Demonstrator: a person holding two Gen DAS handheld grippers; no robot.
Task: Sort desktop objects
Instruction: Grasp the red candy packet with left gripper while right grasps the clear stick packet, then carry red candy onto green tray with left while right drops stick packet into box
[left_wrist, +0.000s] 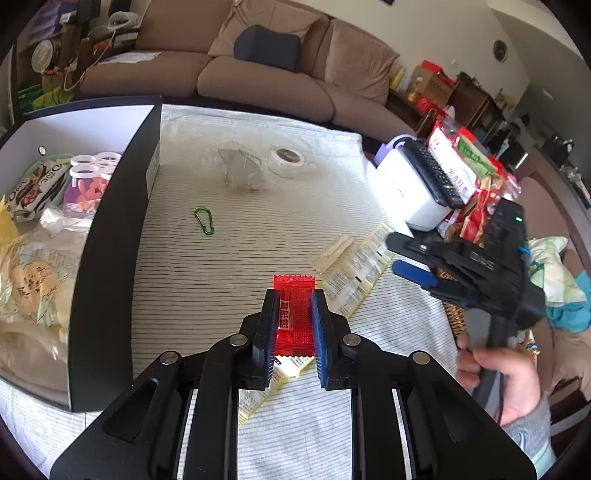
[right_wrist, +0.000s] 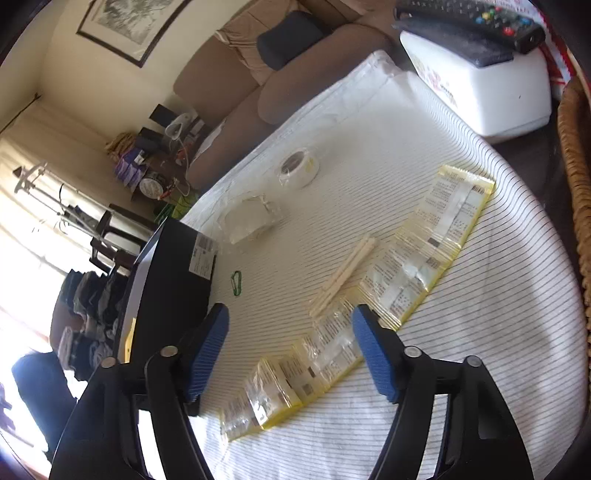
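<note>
Left wrist view.
- Left gripper (left_wrist: 294, 325): jaws pinched narrow on a red sachet (left_wrist: 294, 314), which is gripped by its long edges and stands clear of the cloth; likely on its way to the box.
- Box (left_wrist: 110, 236): black outside, white inside, open at the top, on the left of the table. It already contains snack bags, a pack of white-capped bottles and other wrapped goods, so it reads as the sorting destination.
- Striped cloth (left_wrist: 221, 266): covers the table and carries what is left to sort.
- Green clip (left_wrist: 204, 220): flat on the cloth, near the box wall.
- Tape roll (left_wrist: 286, 160) and clear plastic packet (left_wrist: 240, 171): at the far end, close together.
- Pale sticks (left_wrist: 334, 254): beside a strip of yellow-edged packets (left_wrist: 354, 273) that runs diagonally under the left gripper.
- Right gripper (left_wrist: 400, 254): in a hand (left_wrist: 506, 380) at the right edge, above the strip, nothing between its fingers.
- White appliance (left_wrist: 410, 188): at the right, a remote lying on top.

Right wrist view.
- Right gripper (right_wrist: 291, 350): jaws fairly wide and empty, pointed down at the strip of yellow-edged packets (right_wrist: 406, 273), probably the next pick.
- Pale sticks (right_wrist: 343, 275): touching the strip's left edge.
- Green clip (right_wrist: 236, 283): just beside the box (right_wrist: 173, 280).
- Tape roll (right_wrist: 299, 166) and clear plastic packet (right_wrist: 247, 218): further off.
</note>
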